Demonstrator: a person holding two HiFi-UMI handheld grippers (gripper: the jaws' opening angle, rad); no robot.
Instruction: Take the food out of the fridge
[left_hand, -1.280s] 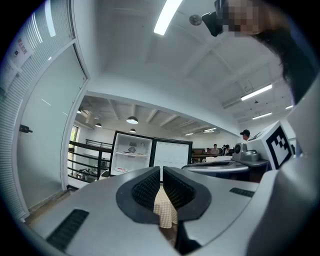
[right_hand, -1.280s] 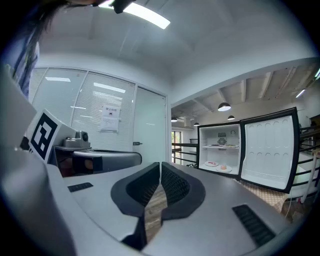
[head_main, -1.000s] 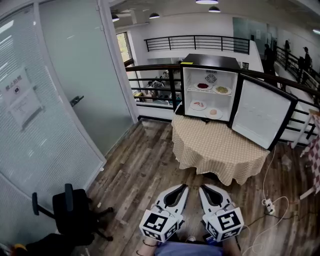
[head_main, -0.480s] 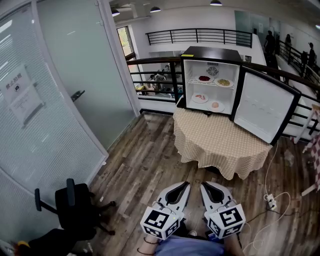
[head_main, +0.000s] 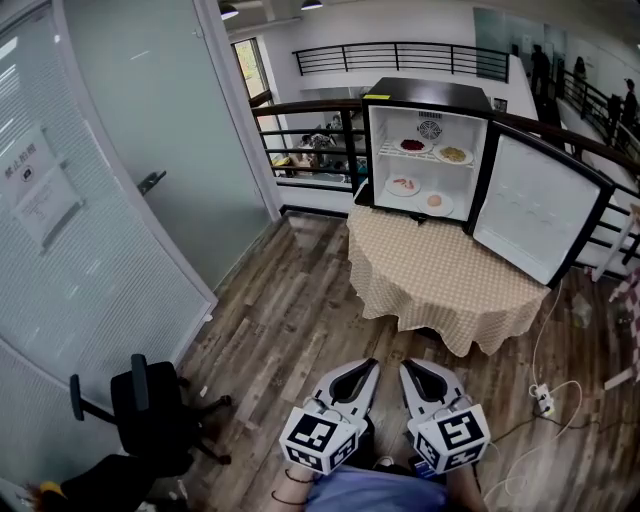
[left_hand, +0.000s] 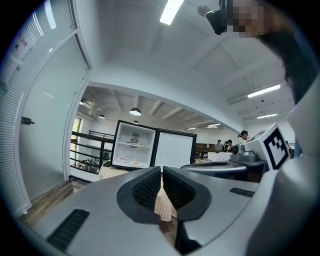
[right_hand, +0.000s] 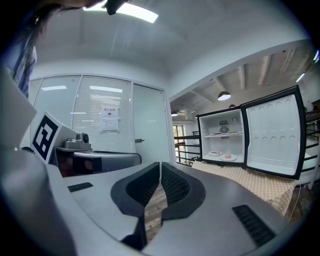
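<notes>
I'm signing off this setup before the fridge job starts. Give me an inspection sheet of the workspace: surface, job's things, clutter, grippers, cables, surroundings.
Surface: round table under a checked cloth.
Job's things: fridge on the table, door wide open; four plates of food inside, two on the upper shelf, two on the bottom.
Clutter: nothing seen on the cloth besides the fridge.
Grippers: left gripper and right gripper both shut, empty, well short of the table.
Cables: white cable and power strip on the floor right of the table.
Surroundings: office chair at left, glass partition, railing behind.
</notes>
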